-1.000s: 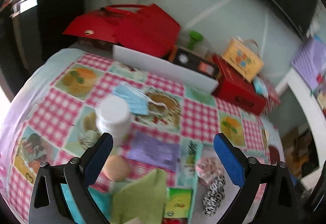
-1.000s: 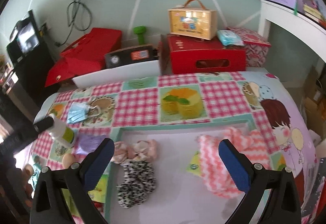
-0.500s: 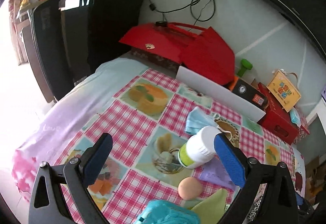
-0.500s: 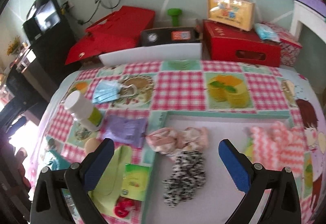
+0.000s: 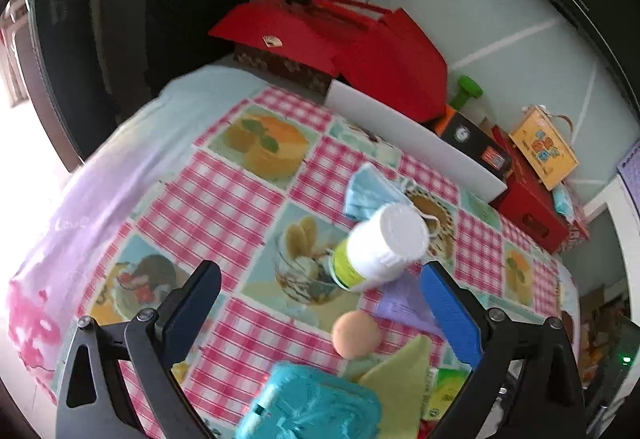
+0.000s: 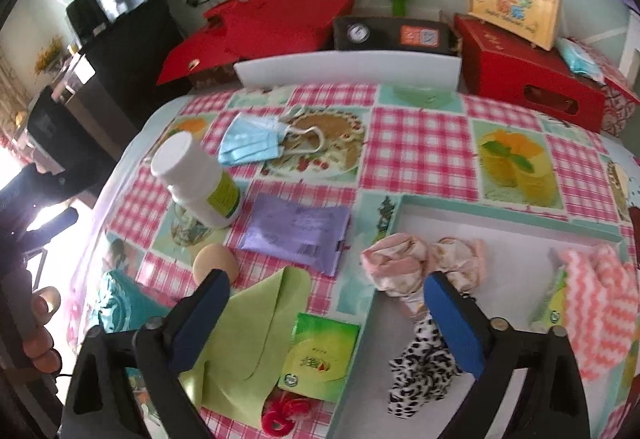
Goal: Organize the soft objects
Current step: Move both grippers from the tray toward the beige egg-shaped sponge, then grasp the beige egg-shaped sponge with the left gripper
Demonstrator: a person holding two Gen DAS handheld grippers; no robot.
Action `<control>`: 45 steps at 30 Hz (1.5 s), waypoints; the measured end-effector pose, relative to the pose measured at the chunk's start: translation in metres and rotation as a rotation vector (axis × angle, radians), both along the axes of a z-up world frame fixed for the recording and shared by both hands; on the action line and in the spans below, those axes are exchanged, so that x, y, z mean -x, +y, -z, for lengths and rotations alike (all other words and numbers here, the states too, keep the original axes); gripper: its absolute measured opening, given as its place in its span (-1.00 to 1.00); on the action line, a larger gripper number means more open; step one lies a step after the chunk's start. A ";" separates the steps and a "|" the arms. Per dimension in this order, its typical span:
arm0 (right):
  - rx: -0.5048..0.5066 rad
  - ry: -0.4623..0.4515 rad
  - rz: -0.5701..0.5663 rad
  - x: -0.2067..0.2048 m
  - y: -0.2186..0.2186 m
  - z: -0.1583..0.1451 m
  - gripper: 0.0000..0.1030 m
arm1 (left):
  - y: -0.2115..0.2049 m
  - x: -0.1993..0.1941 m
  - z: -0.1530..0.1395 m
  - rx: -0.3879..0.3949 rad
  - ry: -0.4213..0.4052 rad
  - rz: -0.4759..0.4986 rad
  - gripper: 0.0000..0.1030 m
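Note:
On the checked tablecloth lie soft things: a blue face mask (image 6: 254, 139) (image 5: 368, 191), a green cloth (image 6: 248, 331) (image 5: 400, 367), a beige puff (image 6: 216, 263) (image 5: 356, 335) and a teal bundle (image 5: 312, 403). On the pale teal-rimmed panel (image 6: 500, 239) lie a pink cloth (image 6: 400, 267), a leopard-print cloth (image 6: 424, 371) and a pink zigzag cloth (image 6: 600, 303). My right gripper (image 6: 326, 285) hangs over the green cloth and a green packet (image 6: 320, 355); its jaws are closing, still wide, touching nothing. My left gripper (image 5: 318, 283) is open above the cloth beside the puff.
A white bottle (image 6: 200, 179) (image 5: 380, 247) and a purple packet (image 6: 298, 233) stand near the mask. A white board (image 6: 344, 69), red boxes (image 6: 528, 75) and a black cabinet (image 5: 120, 19) line the far edge. A person's hand (image 6: 40, 319) shows at the left.
Both views have swung to the left part of the table and come lower. The bottle now sits near my left gripper's right finger; the green cloth now lies under my right gripper.

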State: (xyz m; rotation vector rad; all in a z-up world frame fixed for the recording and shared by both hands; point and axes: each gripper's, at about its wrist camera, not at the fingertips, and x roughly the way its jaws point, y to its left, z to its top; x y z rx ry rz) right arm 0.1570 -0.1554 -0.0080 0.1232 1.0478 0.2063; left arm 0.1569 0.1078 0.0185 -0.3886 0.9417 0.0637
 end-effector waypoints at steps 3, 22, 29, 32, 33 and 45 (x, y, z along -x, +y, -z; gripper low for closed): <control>0.001 0.005 -0.022 -0.004 0.005 0.001 0.85 | -0.006 -0.005 0.004 0.035 0.028 0.028 0.93; -0.021 0.036 -0.052 -0.016 0.005 0.011 0.83 | -0.078 -0.058 0.060 -0.157 0.468 0.329 0.91; -0.016 0.038 0.001 -0.013 -0.016 0.008 0.83 | -0.090 -0.069 0.085 -0.199 0.584 0.328 0.52; -0.027 0.032 0.010 -0.012 -0.021 0.007 0.83 | -0.096 -0.072 0.096 -0.194 0.624 0.338 0.50; -0.032 0.031 0.014 -0.012 -0.023 0.006 0.83 | -0.097 -0.073 0.101 -0.197 0.638 0.334 0.47; -0.056 0.023 0.034 -0.012 -0.030 0.004 0.83 | -0.112 -0.078 0.114 -0.177 0.626 0.311 -0.03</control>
